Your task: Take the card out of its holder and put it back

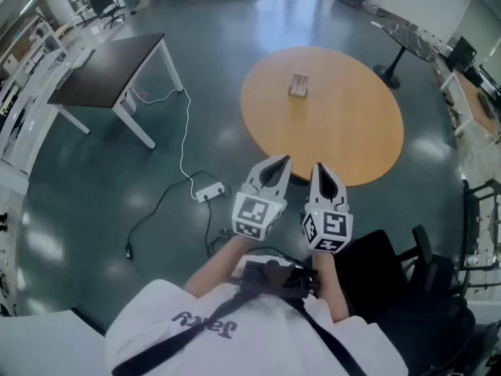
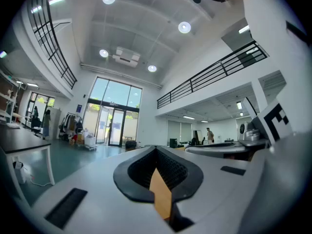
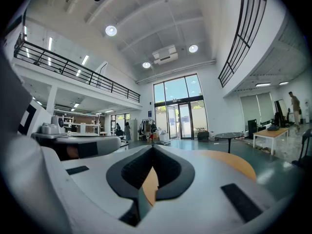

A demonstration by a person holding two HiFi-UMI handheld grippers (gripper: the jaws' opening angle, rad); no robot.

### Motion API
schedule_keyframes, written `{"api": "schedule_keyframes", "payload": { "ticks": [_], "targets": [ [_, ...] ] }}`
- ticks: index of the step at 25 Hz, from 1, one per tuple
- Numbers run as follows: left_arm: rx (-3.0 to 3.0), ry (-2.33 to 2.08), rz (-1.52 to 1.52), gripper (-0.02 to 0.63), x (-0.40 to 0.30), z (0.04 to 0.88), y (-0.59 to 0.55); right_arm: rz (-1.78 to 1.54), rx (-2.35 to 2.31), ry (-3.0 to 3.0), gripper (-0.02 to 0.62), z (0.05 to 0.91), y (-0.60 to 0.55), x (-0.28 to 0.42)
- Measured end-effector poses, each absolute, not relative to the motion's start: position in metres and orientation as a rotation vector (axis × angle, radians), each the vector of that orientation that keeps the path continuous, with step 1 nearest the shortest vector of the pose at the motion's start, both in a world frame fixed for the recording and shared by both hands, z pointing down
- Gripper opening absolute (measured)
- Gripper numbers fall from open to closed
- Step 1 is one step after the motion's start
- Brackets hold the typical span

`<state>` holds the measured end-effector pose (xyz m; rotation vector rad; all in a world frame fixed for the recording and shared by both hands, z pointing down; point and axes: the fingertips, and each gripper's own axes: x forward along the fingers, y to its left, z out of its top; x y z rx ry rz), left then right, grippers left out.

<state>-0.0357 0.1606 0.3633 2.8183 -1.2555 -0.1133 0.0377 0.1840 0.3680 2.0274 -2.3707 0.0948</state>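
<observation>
Card holder (image 1: 298,84), small, pale, on round orange table (image 1: 368,147): sits up-frame, well apart from clenched, empty left gripper (image 1: 275,167) and right gripper (image 1: 322,175).

Open floor (image 1: 223,143) leads to the round table (image 1: 352,143), its card holder (image 1: 298,84) standing alone; a chair (image 1: 391,276) flanks right.

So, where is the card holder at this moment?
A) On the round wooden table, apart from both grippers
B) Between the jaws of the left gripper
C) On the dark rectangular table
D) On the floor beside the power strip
A: the card holder sits on the round wooden table, while the left gripper and the right gripper are shut and empty, held close to the person.
</observation>
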Motion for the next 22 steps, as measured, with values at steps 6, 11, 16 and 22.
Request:
{"api": "schedule_keyframes", "payload": {
  "ticks": [6, 11, 16, 22],
  "targets": [
    [2.791, -1.251, -0.111, 0.012, -0.018, 0.371, 0.174, 0.104, 1.985, -2.39, 0.021, 0.373, 0.2, 0.046],
    [2.797, -1.242, -0.106, 0.012, 0.0, 0.371, 0.185, 0.161, 1.994, -2.403, 0.021, 0.379, 0.21, 0.062],
    [2.781, -1.288, -0.087, 0.012, 0.0, 0.377, 0.195, 0.166, 1.978, -2.433, 0.021, 0.382, 0.219, 0.064],
    [2.757, -1.304, -0.026, 0.012, -0.005, 0.39, 0.188, 0.216, 1.964, -2.43, 0.021, 0.393, 0.21, 0.061]
  ]
}}
